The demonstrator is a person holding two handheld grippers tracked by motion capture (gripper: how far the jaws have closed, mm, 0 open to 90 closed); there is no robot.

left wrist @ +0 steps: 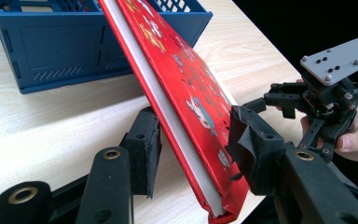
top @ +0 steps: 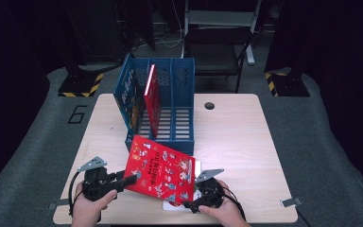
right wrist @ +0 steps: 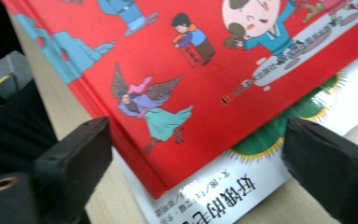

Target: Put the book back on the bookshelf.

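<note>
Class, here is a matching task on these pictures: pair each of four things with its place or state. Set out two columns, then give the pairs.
Things
1. red book
2. white book
3. blue rack
4. left gripper

Places or states
A. stands on the table, behind the books, with books upright in it
B. lies flat on the table under another book
C. clamped on a book's edge
D. tilted, lifted at one edge

Pairs: 1-D, 2-B, 3-A, 4-C
</note>
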